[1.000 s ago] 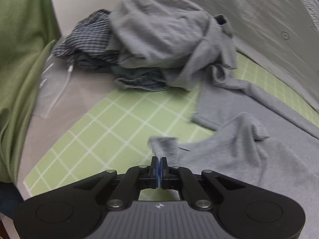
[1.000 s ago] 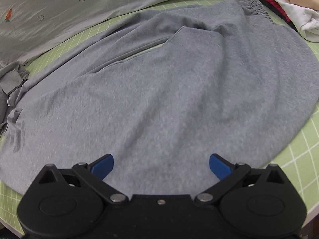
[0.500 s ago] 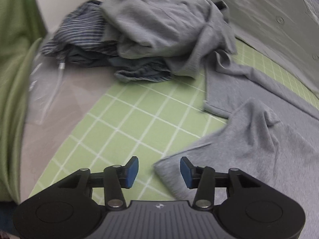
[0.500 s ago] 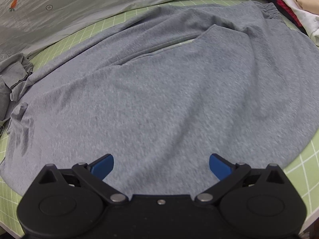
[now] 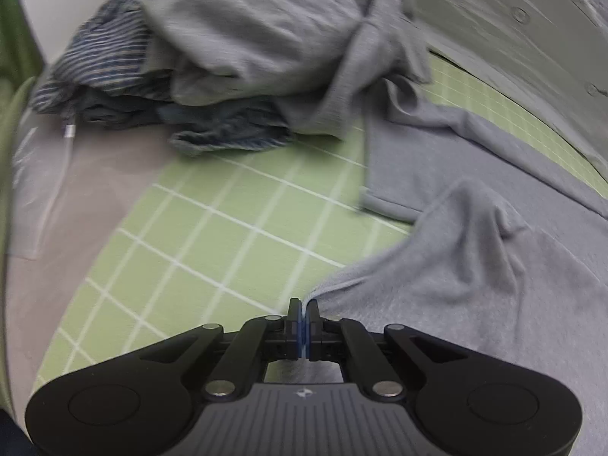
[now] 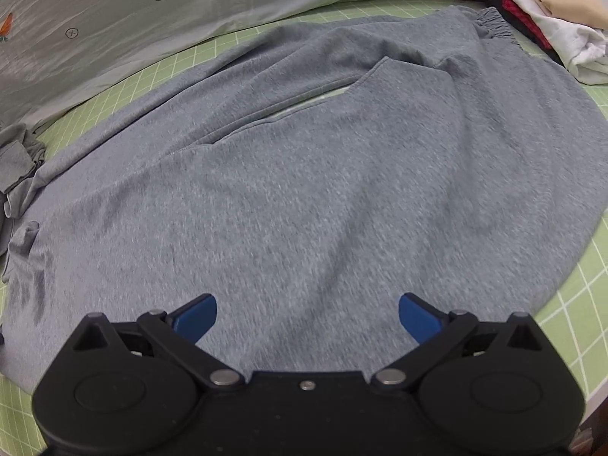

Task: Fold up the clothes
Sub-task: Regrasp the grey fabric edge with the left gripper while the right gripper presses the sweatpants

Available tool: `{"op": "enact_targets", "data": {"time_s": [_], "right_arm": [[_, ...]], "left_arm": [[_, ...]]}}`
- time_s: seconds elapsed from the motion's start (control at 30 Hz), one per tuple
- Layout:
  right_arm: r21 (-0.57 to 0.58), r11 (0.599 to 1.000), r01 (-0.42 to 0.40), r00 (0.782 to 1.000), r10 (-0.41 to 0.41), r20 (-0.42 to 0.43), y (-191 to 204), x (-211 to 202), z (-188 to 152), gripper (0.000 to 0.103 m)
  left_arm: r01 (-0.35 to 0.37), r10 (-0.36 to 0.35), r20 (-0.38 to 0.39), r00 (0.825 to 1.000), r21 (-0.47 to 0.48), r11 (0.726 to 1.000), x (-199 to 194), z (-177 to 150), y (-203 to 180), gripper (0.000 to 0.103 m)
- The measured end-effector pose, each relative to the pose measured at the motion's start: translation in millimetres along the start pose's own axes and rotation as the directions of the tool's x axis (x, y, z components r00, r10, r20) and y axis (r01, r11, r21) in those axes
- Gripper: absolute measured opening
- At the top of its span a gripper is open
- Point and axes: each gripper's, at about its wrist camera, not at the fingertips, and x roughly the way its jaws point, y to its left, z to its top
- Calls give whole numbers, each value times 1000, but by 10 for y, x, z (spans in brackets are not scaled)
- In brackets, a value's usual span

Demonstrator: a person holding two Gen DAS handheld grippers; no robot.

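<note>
Half a second back the left gripper stood apart beside the hem; now it is clamped on the corner of the grey trousers, which spread away to its right over the green grid mat. Right gripper hovers above the cloth, jaws wide apart, holding nothing. Best to lift the pinched corner slowly, keeping the leg flat while folding.

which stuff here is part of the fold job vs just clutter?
In play: grey trousers; left claw, pinching their hem corner; right claw, open above them; green grid mat.

Lying about: crumpled clothes heap; printed bedding; clothes stack.
</note>
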Motion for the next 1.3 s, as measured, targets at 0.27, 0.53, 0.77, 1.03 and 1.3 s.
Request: {"op": "enact_targets", "data": {"time_s": [0.27, 0.53, 0.77, 1.03, 1.3], "right_arm": [[1, 999, -39, 999, 39, -1, 11, -45, -122, 103], [-33, 997, -64, 998, 63, -12, 60, -44, -172, 103], [-48, 997, -60, 998, 59, -17, 166, 27, -103, 103], [-32, 999, -12, 1000, 12, -18, 197, 176, 83, 103], [-91, 995, 27, 997, -34, -75, 312, 298, 68, 103]], "left_arm": [[-105, 103, -18, 995, -182, 978, -267, -202, 783, 2], [-130, 137, 33, 990, -164, 978, -463, -209, 811, 24], [-39, 40, 65, 997, -23, 999, -273, 231, 365, 42], [61, -62, 0, 998, 117, 991, 252, 566, -225, 52], [88, -86, -22, 996, 257, 962, 429, 541, -595, 58]]}}
